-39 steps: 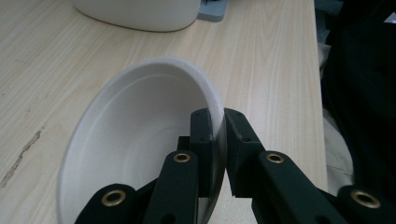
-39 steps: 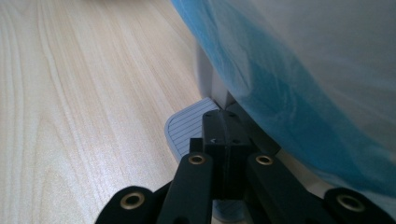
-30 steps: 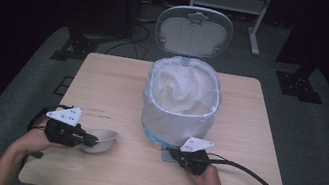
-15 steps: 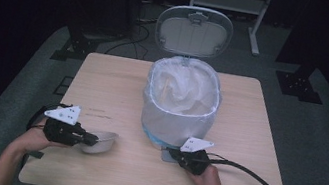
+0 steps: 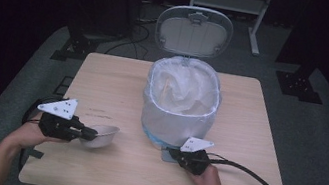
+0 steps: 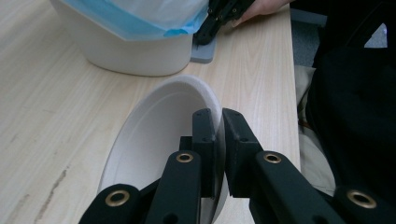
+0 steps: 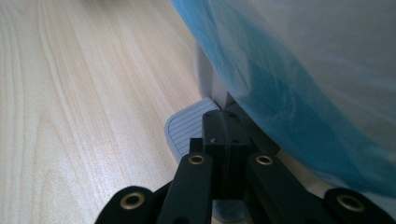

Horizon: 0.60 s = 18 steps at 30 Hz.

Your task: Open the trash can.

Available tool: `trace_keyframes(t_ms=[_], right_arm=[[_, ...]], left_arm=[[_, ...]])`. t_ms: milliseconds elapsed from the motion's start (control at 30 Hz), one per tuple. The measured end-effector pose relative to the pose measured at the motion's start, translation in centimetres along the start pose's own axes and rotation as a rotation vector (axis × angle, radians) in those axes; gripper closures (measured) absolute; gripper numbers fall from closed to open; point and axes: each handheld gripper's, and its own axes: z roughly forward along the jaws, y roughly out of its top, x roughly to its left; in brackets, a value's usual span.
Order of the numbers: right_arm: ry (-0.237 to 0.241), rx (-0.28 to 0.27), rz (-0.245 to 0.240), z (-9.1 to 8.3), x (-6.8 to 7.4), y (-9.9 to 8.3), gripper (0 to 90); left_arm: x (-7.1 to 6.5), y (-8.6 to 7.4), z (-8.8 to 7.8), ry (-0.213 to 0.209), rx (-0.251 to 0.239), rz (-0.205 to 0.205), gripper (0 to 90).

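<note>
A white paper bowl [image 5: 102,135] [image 6: 159,126] is tilted just above the table at the front left. My left gripper [image 5: 89,134] [image 6: 219,122] is shut on its rim, one jaw inside the bowl and one outside. A white pedal bin [image 5: 178,110] [image 6: 135,51] with a white and blue liner bag stands mid-table, its lid [image 5: 195,24] upright and open. My right gripper [image 5: 173,154] [image 7: 224,126] is shut with nothing between its jaws. Its tips rest on the bin's grey ribbed pedal [image 7: 184,128] [image 6: 204,49].
The wooden table [image 5: 256,138] has bare room left and right of the bin. A cable [image 5: 250,174] trails from the right gripper over the table's right front corner. Dark stands and a white frame are on the floor behind the table.
My left gripper has drifted slightly left with the bowl. The right gripper stays on the pedal and the lid stays open.
</note>
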Motion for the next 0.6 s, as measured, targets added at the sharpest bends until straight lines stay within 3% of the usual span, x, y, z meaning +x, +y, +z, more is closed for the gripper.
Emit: trace_keyframes(t_ms=[600], right_arm=[[0.002, -0.005, -0.003, 0.0, 0.0, 0.0, 90.0]], left_arm=[[-0.3, 2.4, -1.9, 0.030, -0.004, 0.020, 84.5]])
